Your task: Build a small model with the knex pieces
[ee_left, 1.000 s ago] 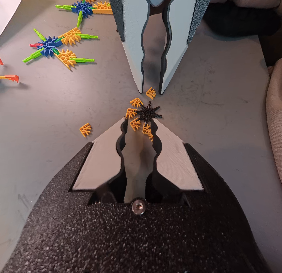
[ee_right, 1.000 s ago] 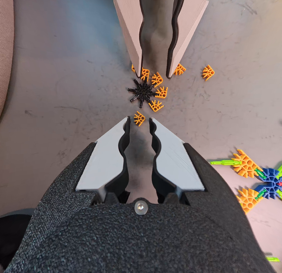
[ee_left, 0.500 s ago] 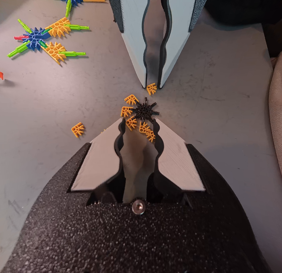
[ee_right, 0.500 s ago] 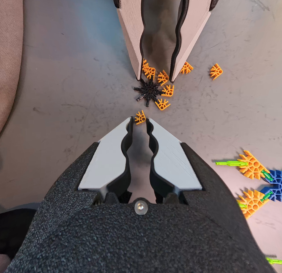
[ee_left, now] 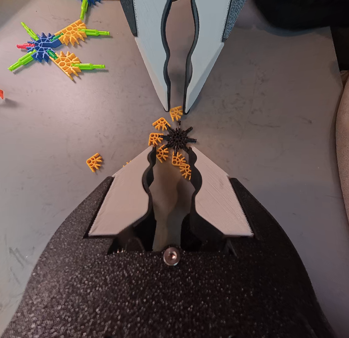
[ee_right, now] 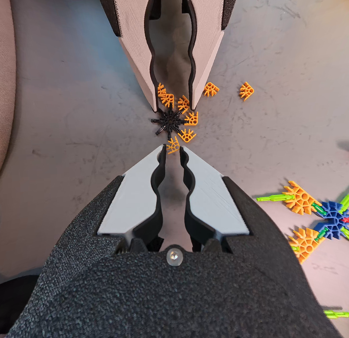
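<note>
A black star-shaped hub [ee_left: 177,138] lies on the grey tabletop [ee_left: 264,121] with several small orange connectors around its spokes. It also shows in the right wrist view [ee_right: 168,121]. My left gripper [ee_left: 171,149] is open, and its tips straddle the near spokes and two orange connectors [ee_left: 178,159]. My right gripper [ee_right: 172,146] faces it from the far side and is shut on one small orange connector [ee_right: 172,145], held just off a free spoke. That connector shows between the right gripper's tips in the left wrist view [ee_left: 176,112]. The left gripper [ee_right: 173,109] shows opposite in the right wrist view.
Loose orange connectors lie nearby [ee_left: 94,161] [ee_right: 211,89] [ee_right: 246,91]. Blue-hub assemblies with orange fans and green rods sit to the side [ee_left: 43,45] [ee_right: 332,219]. A loose green rod [ee_right: 336,313] lies apart. Beige cloth borders the table [ee_left: 343,121]. The left gripper's tips are roughly 4 cm from the right gripper's.
The right gripper's jaws have narrowed onto the small orange connector. Both grippers have drawn closer to the black hub, and the left tips now straddle its near spokes.
</note>
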Tool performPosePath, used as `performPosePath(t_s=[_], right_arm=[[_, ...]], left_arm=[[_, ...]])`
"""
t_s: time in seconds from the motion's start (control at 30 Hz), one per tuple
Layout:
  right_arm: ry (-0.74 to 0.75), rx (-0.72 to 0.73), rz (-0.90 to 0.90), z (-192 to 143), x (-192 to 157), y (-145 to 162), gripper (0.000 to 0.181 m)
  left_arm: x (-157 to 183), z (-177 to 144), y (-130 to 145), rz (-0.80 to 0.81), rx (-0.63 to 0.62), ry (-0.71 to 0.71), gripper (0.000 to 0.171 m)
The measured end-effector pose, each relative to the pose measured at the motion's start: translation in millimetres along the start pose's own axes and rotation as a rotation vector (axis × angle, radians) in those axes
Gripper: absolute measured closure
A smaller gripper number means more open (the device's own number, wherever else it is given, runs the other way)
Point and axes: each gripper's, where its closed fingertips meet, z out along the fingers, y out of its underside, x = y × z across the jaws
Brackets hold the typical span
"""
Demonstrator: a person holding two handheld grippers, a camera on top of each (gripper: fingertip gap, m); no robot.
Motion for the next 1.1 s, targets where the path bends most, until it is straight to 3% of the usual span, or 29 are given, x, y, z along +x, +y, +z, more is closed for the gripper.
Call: performPosePath(t_s=[0.7,0.9,1.1], right_arm=[[0.037,-0.029,0.044,-1.3,2.8,-0.8,0.161],[0.026,0.008,0.003,-2.3,-2.4,-9.0,0.176],[0.042,-0.047,0.002,4.4,-1.2,-3.9,0.177]], left_arm=[[-1.5,2.1,-1.0,-0.063,-0.059,-0.064,0.137],[-1.4,2.2,-0.9,-0.066,-0.062,-0.067,0.137],[-1.8,2.3,-0.8,-0.072,-0.06,-0.064,0.137]])
